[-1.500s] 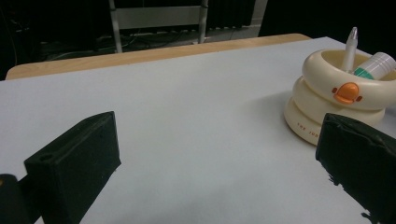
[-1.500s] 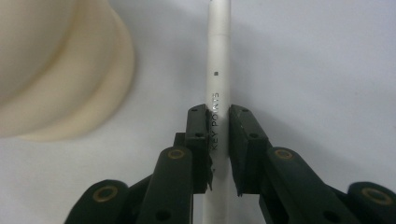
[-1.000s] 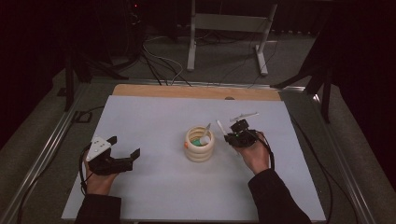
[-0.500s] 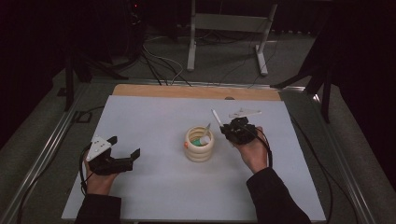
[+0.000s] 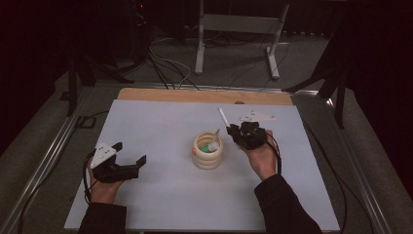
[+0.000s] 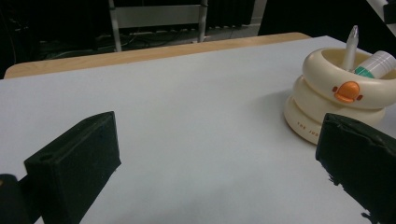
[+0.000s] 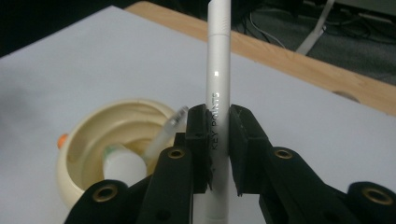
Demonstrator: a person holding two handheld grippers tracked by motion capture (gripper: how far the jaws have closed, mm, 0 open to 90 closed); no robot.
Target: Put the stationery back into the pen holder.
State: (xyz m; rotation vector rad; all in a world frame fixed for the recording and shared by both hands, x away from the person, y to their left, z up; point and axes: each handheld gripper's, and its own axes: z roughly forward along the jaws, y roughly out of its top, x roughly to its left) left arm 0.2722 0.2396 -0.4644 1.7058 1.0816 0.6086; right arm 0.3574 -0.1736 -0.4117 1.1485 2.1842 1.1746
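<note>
- Right claw [image 5: 229,127]: clamped on a white pen [image 7: 218,100], its two black jaws pressed to either side of the barrel. In the high view it sits just right of the holder, raised off the surface, with a hand [image 5: 261,157] behind it.
- White pen: held near mid-barrel, upright in the right gripper view, with the print "KEY POINTS" running along it. In the high view [image 5: 223,117] it tilts up and to the left, its free end above the claw and beside the holder's rim.
- Cream holder [image 5: 208,150]: round, shaped as stacked rings, with an orange beak-like mark on its side [image 6: 348,92]. It stands near the middle of the white surface [image 5: 160,126].
- Holder contents: a slim clear-tipped pen [image 6: 350,47] leaning on the rim, and a white cylinder with a green band [image 6: 374,65] lying against the inner wall.
- Left claw [image 5: 130,155]: jaws spread wide with nothing between them. It rests low at the near left of the surface, well apart from the holder, which stands ahead and to the right in the left gripper view.
- Wooden edge strip [image 5: 204,96]: along the far side of the surface.
</note>
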